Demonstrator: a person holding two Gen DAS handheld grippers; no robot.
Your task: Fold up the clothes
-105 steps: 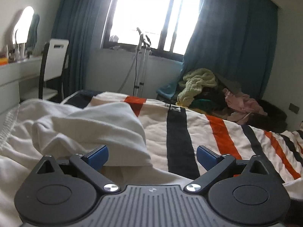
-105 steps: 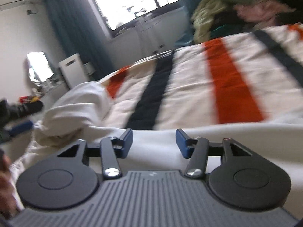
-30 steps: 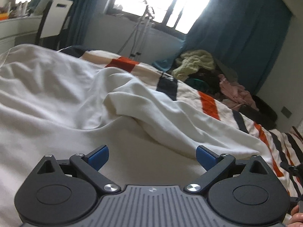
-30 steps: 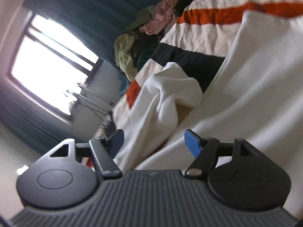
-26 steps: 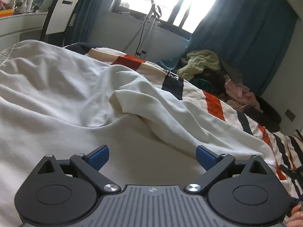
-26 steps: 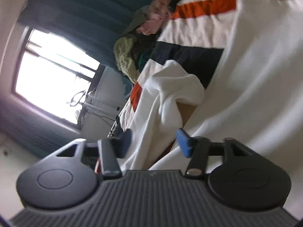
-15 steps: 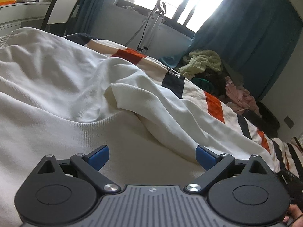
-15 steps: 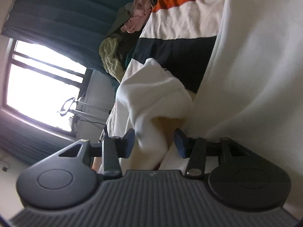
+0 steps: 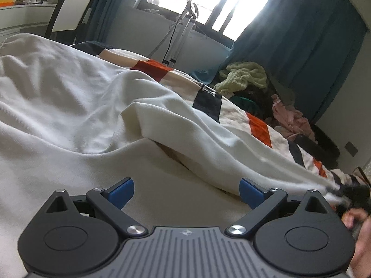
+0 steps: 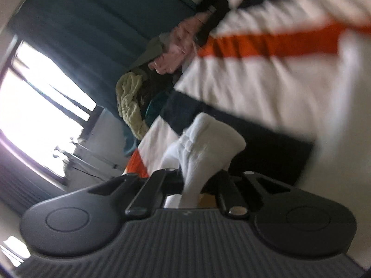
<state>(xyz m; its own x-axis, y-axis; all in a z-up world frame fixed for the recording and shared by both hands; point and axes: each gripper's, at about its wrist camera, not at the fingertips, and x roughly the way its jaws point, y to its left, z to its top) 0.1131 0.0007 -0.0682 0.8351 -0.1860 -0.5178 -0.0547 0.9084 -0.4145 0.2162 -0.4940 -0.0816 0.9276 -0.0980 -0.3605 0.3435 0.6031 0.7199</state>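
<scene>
A large white garment [image 9: 76, 106] lies rumpled over the striped bedspread [image 9: 234, 113]. One long fold of it stretches to the right, where the right gripper [image 9: 340, 188] shows as a dark blur pulling its end. In the right wrist view my right gripper [image 10: 197, 180] is shut on a bunched piece of the white garment [image 10: 204, 148], which stands up between the jaws. My left gripper [image 9: 185, 191] hovers low over the flat white cloth, open, with nothing between its blue fingertips [image 9: 123, 191].
A heap of other clothes [image 9: 248, 78], green, dark and pink, lies at the far end of the bed below blue curtains [image 9: 301, 46]. A white chair [image 9: 69, 18] and desk stand at the left. A hand [image 9: 357, 224] shows at the right edge.
The right gripper closed on a bunch of the white garment and pulled it sideways, stretching the fold. The left gripper stayed open and crept only slightly over the cloth.
</scene>
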